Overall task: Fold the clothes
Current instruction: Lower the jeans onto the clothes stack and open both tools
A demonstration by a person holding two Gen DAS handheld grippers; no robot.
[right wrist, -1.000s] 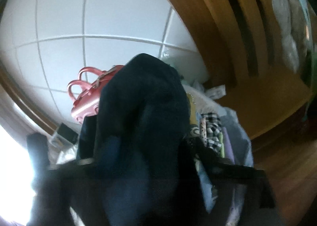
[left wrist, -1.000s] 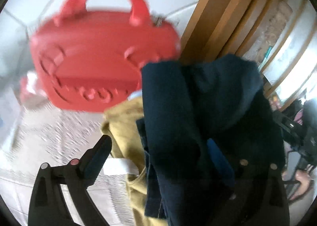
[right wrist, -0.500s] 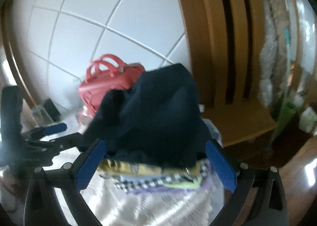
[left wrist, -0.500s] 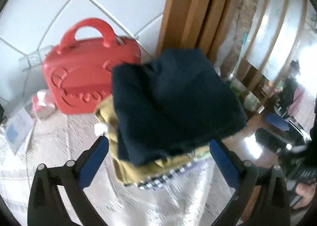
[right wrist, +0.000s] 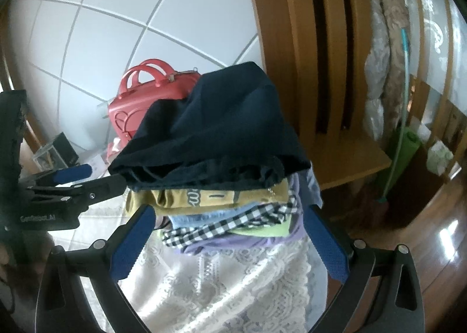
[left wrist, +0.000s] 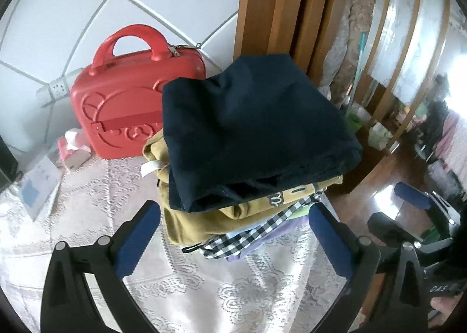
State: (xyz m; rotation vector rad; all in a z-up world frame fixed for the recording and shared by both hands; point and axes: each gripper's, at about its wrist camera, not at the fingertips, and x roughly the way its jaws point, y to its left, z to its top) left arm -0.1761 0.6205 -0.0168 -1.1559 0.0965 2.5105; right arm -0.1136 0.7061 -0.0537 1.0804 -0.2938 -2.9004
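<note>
On the lace tablecloth point(left wrist: 96, 216), near the corner of the table, sits a stack of folded clothes point(left wrist: 242, 216), with a dark navy garment point(left wrist: 248, 134) lying on top. Under it come a mustard piece point(right wrist: 210, 195), something pale blue, a black-and-white checked cloth point(right wrist: 233, 223), then green and lilac layers. The navy piece is folded roughly square and overhangs the mustard one a little on the near side, so the pile looks finished rather than tidy at the edges.

Both grippers are spread wide and hold nothing. The left gripper point(left wrist: 233, 242) hangs just in front of the stack, its blue pads on either side of the lower layers without touching them. The right gripper point(right wrist: 227, 242) faces the same pile from the corner side, likewise clear of the cloth. That suits a garment just set down: jaws apart so nothing drags.

A red case point(left wrist: 125, 99) stands behind the stack against the tiled wall point(left wrist: 87, 12), probably touching the clothes, though the navy fold hides that.
</note>
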